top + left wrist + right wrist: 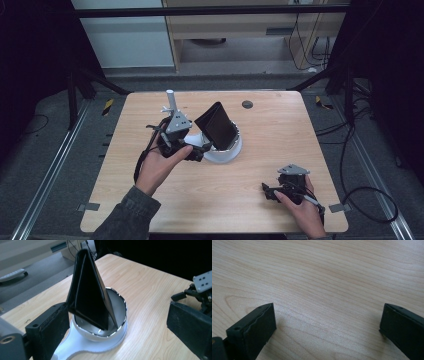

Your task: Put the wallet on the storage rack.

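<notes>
wallet (87, 290): stands on end in white bowl (120, 315) mid-worktop (280, 150) | handling: light, stiffish leather, top-heavy, bowl may slide; grip upper spine | left gripper (115, 335): jaws wide, holding nothing, one beside wallet | right gripper (327, 332): jaws wide, empty, near worktop | hidden: wallet's foot, bowl floor

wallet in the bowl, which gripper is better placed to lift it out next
Left. The left gripper sits open right at the white bowl, the black wallet leaning just ahead of its jaws. The right gripper rests open far off near the table's front edge.
</notes>
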{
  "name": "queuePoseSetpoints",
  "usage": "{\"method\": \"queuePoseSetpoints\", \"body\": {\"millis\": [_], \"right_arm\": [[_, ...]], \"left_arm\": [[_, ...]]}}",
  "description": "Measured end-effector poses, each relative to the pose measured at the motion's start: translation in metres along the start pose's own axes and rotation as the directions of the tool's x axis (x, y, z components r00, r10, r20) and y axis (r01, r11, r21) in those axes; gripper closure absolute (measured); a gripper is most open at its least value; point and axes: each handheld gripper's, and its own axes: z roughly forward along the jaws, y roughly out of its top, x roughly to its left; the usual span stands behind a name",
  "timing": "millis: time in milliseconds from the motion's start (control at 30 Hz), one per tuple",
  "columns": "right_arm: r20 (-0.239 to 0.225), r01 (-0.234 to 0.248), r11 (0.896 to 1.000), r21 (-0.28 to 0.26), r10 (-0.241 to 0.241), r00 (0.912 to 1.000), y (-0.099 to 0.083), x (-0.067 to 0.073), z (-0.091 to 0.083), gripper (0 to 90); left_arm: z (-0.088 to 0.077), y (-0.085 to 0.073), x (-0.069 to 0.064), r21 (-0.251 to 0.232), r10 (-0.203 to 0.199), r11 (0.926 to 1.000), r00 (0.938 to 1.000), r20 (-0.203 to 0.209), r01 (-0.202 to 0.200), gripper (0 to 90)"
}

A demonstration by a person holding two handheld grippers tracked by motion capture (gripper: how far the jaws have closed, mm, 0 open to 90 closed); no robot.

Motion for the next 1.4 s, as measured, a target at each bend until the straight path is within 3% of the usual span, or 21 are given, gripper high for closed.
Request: {"method": "queuePoseSetpoints", "body": {"millis": [300, 900, 1400], "right_arm": [[-0.004, -0.008, 1.0, 0.001, 0.008, 1.0, -0.001, 0.001, -0.001, 0.6], [-0.001, -0.007, 1.0, 0.0, 0.007, 1.0, -0.001, 0.001, -0.001, 0.6], [-0.003, -0.006, 1.0, 0.0, 0.006, 1.0, -0.001, 0.0, -0.001, 0.6]], "left_arm": [[0.001, -0.02, -0.006, 0.034, 0.002, 0.9994, 0.9999, 0.016, -0.002, 4.2], [0.01, -0.063, -0.005, 0.121, 0.004, 0.9926, 1.0, 0.004, -0.004, 4.2], [0.008, -0.098, 0.012, 0.182, -0.023, 0.9829, 0.999, -0.037, 0.03, 4.2]]}}
